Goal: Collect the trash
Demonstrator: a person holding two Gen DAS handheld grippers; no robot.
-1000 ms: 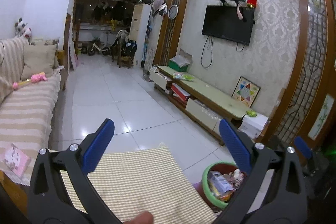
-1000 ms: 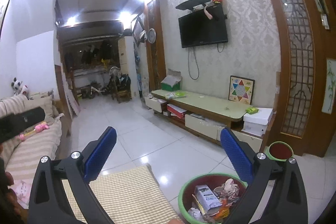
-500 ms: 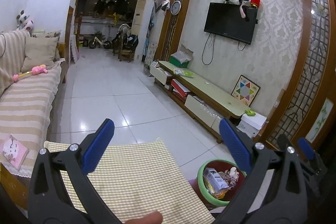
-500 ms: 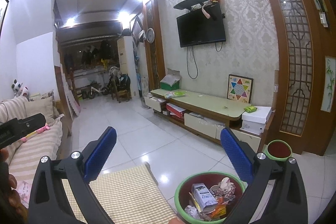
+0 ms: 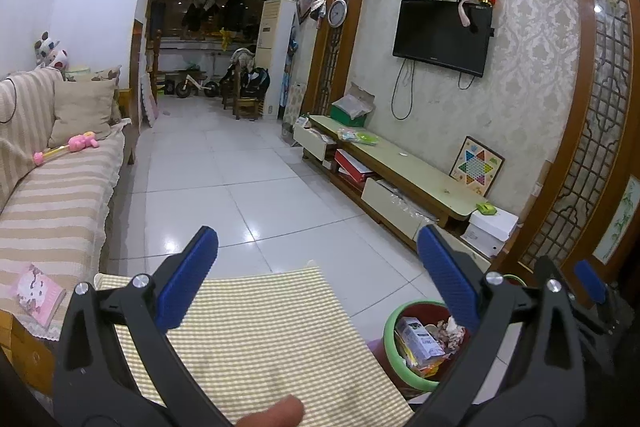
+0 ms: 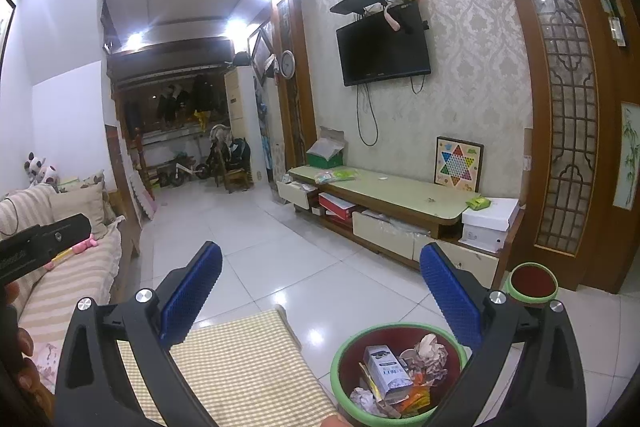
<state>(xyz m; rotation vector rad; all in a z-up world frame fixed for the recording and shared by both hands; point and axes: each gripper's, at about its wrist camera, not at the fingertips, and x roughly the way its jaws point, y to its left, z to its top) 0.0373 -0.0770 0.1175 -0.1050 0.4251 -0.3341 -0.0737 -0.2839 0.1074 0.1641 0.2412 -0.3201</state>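
A green-rimmed red trash bin (image 6: 340, 367) stands on the floor by the table's right side, holding a small carton (image 6: 386, 371), crumpled paper (image 6: 432, 347) and wrappers. It also shows in the left wrist view (image 5: 390, 355). My right gripper (image 6: 320, 295) is open and empty, held above the table edge and bin. My left gripper (image 5: 318, 279) is open and empty above the checkered tablecloth (image 5: 248, 327). The right gripper's blue pad (image 5: 588, 279) shows at the far right of the left wrist view.
A striped sofa (image 5: 52, 195) with a pink toy (image 5: 76, 145) is on the left. A low TV cabinet (image 5: 400, 171) with white boxes (image 6: 488, 223) runs along the right wall. A second small green-rimmed bin (image 6: 530, 285) stands by the wooden screen. White tile floor (image 5: 240, 187) lies ahead.
Both cameras have risen and pulled back slightly; the tablecloth and bin sit lower in view. Both grippers stay open and empty.
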